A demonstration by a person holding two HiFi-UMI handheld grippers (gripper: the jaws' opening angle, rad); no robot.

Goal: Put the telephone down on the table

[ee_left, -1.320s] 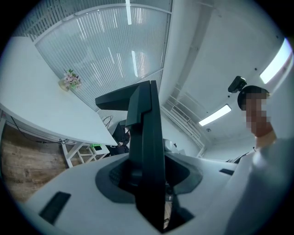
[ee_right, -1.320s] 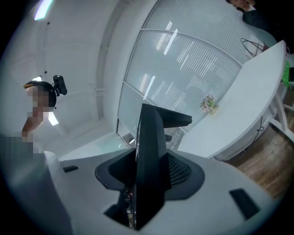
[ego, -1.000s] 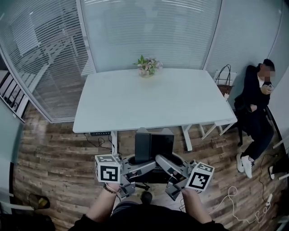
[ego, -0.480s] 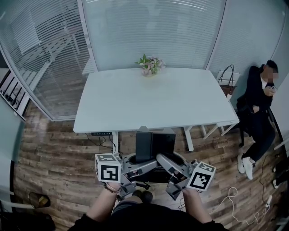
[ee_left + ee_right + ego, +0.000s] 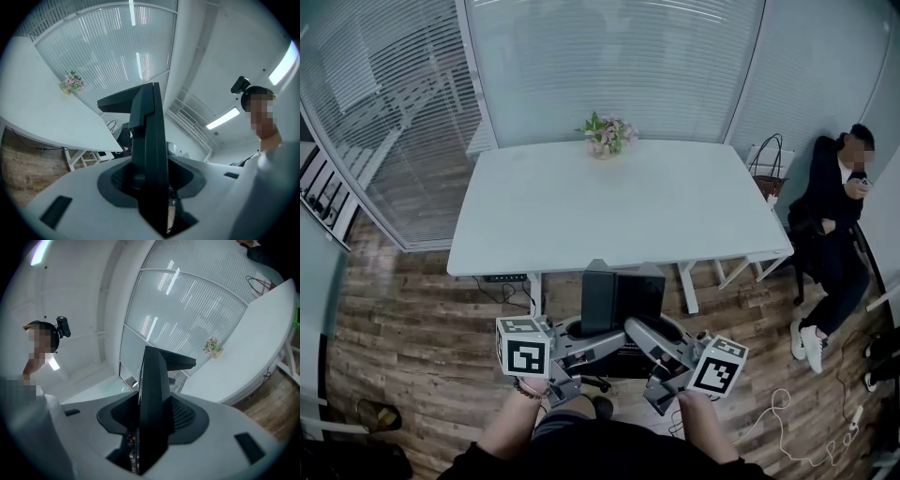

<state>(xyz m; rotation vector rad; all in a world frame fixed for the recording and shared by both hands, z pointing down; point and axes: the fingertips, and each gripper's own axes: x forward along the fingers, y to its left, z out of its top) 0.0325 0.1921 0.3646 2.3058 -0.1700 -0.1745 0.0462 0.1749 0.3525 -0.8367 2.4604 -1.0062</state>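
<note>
Head view: left tool [image 5: 596,341] and right tool [image 5: 639,332] each clamp the telephone [image 5: 619,298] before the table [image 5: 581,216].

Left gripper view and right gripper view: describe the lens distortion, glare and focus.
Left gripper view: fisheye with black corners, the table edge bowed, the ceiling strip light blown out, the telephone close and soft. Right gripper view: the same curving, and the glass wall streaked with bright reflections.
</note>
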